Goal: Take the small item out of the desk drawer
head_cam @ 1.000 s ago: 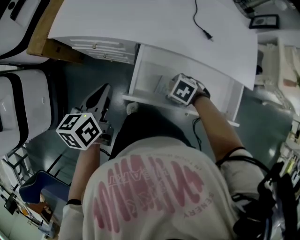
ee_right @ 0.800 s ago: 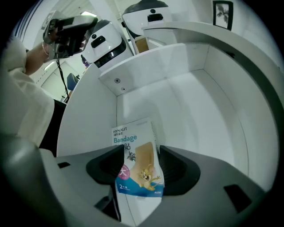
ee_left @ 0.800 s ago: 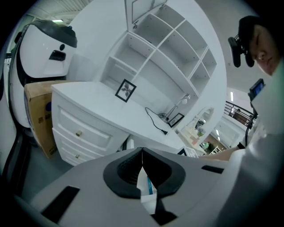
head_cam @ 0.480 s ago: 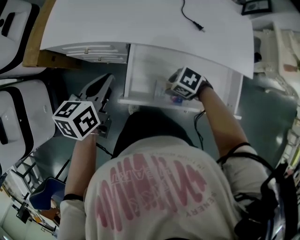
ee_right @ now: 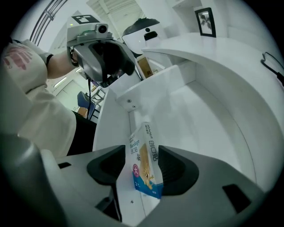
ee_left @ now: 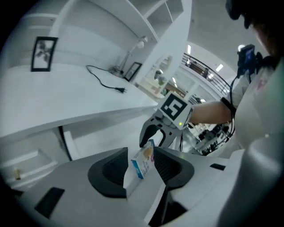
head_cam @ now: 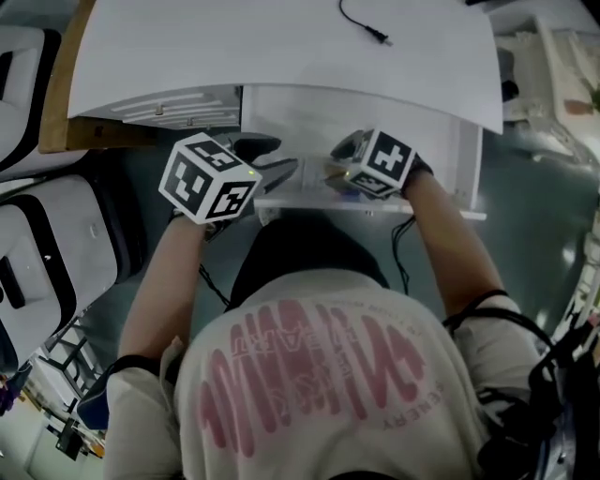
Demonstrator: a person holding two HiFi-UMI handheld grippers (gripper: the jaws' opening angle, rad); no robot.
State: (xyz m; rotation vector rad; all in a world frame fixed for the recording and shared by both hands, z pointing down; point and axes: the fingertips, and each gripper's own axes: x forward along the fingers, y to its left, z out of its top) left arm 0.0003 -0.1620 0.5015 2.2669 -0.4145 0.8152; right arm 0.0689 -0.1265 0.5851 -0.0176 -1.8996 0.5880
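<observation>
A small blue-and-white bandage box (ee_right: 144, 164) stands tilted between the pads of my right gripper (ee_right: 142, 172). That gripper is shut on the box, and its jaws are opening slightly. It holds the box (head_cam: 335, 173) over the front edge of the open white drawer (head_cam: 281, 122). My left gripper (head_cam: 281, 172) points at it from the left, tips close together. In the left gripper view the box (ee_left: 143, 163) shows between the jaws of my left gripper (ee_left: 141, 169), which are opening. I cannot tell whether its pads touch the box.
The white desk top (head_cam: 281, 47) overhangs the drawer and carries a black cable (head_cam: 361, 23) and a picture frame (ee_left: 43, 53). A second, shut drawer (head_cam: 169, 105) sits to the left. A pale chair (head_cam: 56, 244) stands at the left.
My left gripper has swung up and right from beside the chair to the drawer front, next to the right gripper. The right gripper has drawn back to the drawer's front edge.
</observation>
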